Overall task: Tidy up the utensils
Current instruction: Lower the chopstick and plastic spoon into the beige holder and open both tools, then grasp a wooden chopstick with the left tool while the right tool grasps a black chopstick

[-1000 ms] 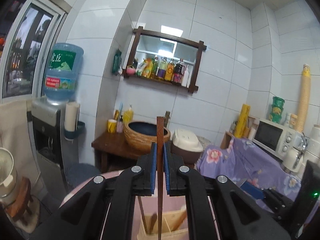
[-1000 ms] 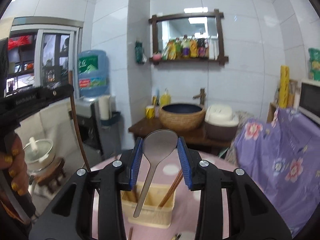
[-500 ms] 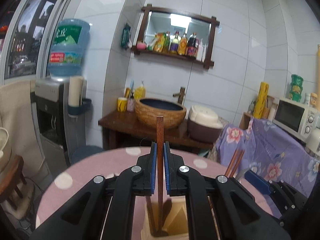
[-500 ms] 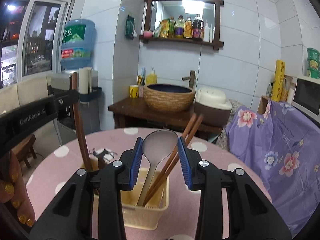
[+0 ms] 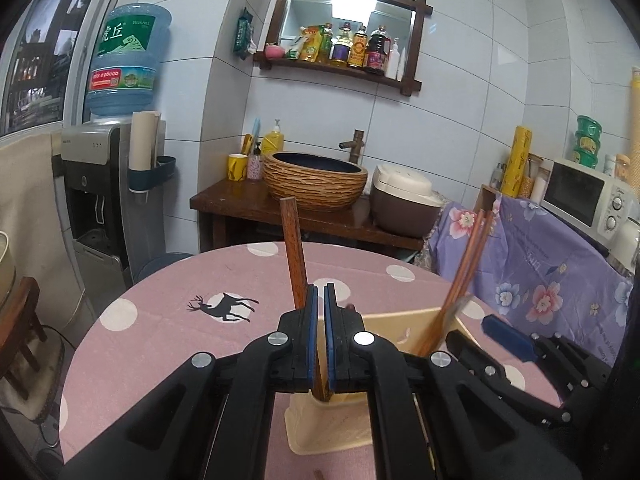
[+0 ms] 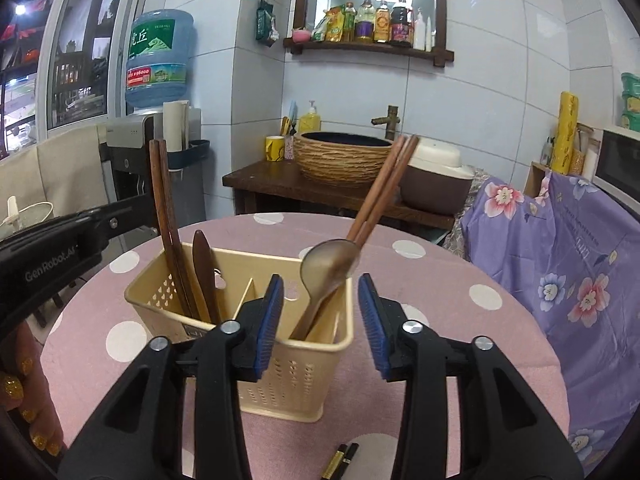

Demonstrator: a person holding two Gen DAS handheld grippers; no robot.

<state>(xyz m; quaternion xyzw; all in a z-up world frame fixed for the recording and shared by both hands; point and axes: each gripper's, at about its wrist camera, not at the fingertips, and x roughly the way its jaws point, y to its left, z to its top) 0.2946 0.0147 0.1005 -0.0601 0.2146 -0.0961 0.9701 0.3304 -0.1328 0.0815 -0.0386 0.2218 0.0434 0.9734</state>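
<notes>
A cream plastic utensil caddy (image 6: 200,286) stands on the pink dotted table; it also shows in the left wrist view (image 5: 400,318). My left gripper (image 5: 319,300) is shut on a dark wooden chopstick pair (image 5: 294,248), whose lower end sits in the caddy's left compartment (image 6: 166,216). My right gripper (image 6: 320,304) is open just above the caddy's right compartment, where a metal spoon (image 6: 330,268) now leans loose beside brown chopsticks (image 6: 384,188). A dark wooden spoon (image 6: 202,264) stands in the left compartment.
The round table (image 6: 440,280) has a black-and-gold chopstick pair (image 6: 340,462) lying near its front edge. A purple floral cloth (image 6: 560,264) covers furniture at right. A water dispenser (image 5: 108,184) and a wooden stand with a basin (image 5: 316,178) are behind the table.
Both grippers came down to the caddy. The right gripper opened and let the spoon go into the right compartment. The left gripper lowered its chopsticks into the left compartment and they now lean left.
</notes>
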